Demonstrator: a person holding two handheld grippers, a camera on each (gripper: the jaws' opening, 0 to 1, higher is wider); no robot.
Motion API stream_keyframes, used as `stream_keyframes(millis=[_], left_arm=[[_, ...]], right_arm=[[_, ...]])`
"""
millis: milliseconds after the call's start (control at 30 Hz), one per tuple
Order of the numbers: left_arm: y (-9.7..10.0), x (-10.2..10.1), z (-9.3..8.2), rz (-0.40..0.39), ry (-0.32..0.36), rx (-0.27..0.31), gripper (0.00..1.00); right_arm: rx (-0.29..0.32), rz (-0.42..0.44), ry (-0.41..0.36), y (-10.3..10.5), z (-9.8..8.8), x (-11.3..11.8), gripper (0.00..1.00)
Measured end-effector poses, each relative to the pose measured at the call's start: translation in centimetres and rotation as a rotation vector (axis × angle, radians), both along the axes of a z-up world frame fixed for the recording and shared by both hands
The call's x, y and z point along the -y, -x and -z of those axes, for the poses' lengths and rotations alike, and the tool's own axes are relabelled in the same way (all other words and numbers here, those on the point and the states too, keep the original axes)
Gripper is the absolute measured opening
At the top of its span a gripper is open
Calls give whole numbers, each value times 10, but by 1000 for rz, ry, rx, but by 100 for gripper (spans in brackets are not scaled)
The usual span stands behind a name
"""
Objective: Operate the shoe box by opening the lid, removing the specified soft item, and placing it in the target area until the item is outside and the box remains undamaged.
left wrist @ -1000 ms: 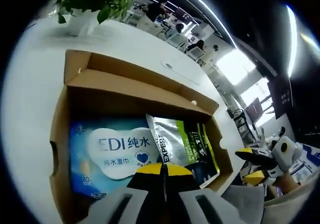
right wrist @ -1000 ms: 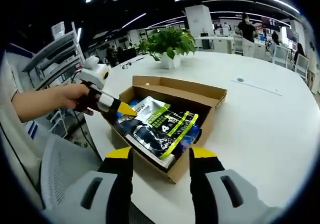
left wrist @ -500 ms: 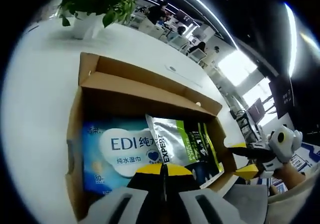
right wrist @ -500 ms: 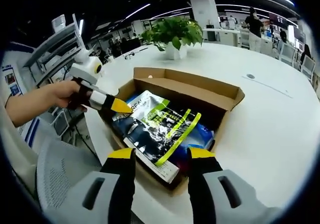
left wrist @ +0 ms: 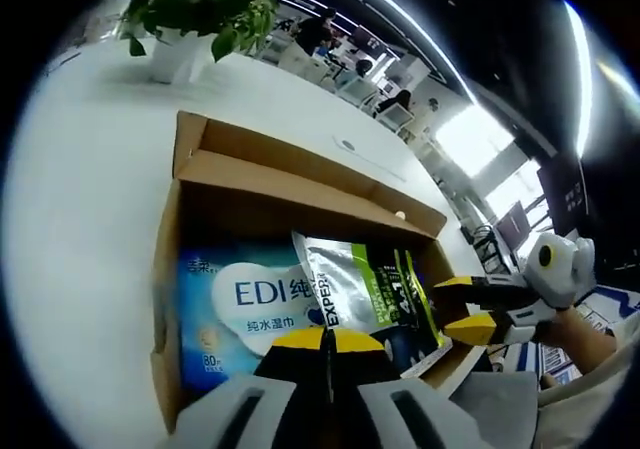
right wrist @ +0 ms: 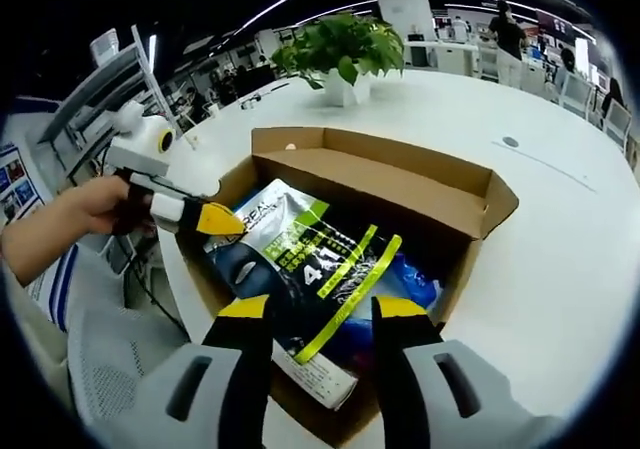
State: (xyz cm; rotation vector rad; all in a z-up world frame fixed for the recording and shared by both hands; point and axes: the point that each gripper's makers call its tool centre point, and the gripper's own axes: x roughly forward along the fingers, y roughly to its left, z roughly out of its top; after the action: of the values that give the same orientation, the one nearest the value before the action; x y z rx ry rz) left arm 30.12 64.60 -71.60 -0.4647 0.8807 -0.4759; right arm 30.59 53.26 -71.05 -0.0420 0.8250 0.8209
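Lid stage is done: the shoe box (right wrist: 400, 184) sits open on the white surface (right wrist: 560, 229), its flap folded back on the far side. Removal is not yet begun. Inside lie a silver-and-green foil pouch (right wrist: 300, 269) on top and a blue wet-wipes pack (left wrist: 240, 309) beneath and beside it (the task does not say which soft item is meant; I judge the pouch the likelier, since both tongs point at it).

Left tongs (left wrist: 325, 341) are closed with nothing between the yellow tips, poised over the near edge of the box contents. Right tongs (right wrist: 315, 309) stand open and empty, jaws either side of the pouch's near end, contact unclear.

Left to do: grip, lift out, place in the target area (not identifiable here). Box walls look intact.
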Motion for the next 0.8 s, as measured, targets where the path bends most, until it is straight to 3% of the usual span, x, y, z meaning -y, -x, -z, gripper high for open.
stream_keyframes(millis=[633,800], left_arm=[[-1,-1,-1,8,8,27,0],[1,-1,-1,7,3,32,0]], right_arm=[[-70,17,70,-12,22,-9,35],[-58,36,74,-15,21,-6,23]])
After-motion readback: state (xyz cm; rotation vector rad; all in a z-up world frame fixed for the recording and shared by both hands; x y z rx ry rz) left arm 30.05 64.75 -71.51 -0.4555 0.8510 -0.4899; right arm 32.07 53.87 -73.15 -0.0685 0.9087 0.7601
